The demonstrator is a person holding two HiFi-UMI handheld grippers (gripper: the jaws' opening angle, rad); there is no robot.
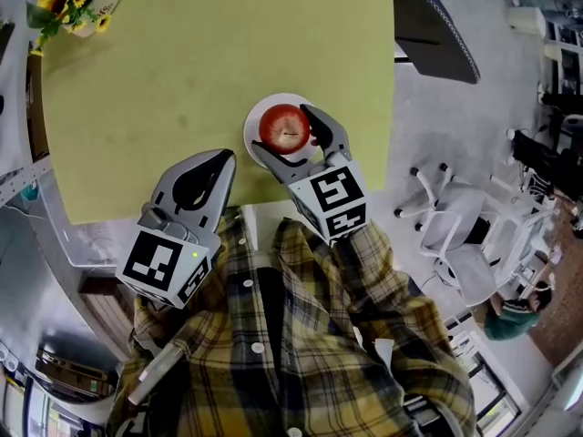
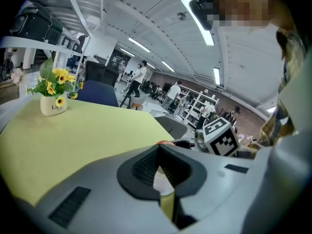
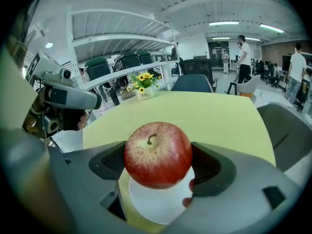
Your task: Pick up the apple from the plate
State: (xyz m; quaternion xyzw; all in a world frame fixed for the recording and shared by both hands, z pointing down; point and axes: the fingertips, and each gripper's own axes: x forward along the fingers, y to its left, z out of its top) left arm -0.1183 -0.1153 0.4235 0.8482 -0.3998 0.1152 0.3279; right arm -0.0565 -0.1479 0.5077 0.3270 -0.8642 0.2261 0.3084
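A red apple (image 1: 284, 127) with a short stem sits between the jaws of my right gripper (image 1: 285, 135), which is shut on it. In the right gripper view the apple (image 3: 157, 154) fills the gap between the dark pads (image 3: 214, 167), just above a small white plate (image 3: 156, 206). The plate (image 1: 254, 116) lies near the front edge of the yellow-green table (image 1: 182, 71). My left gripper (image 1: 217, 162) hovers at the table's front edge, left of the plate, jaws shut on nothing. Its own view shows the pads (image 2: 146, 167) closed together.
A white pot of yellow flowers (image 1: 77, 3) stands at the table's far left corner. A dark chair (image 1: 437, 16) is beyond the table's right side, and white office chairs (image 1: 455, 235) stand on the floor to the right. My plaid shirt (image 1: 291, 353) fills the near foreground.
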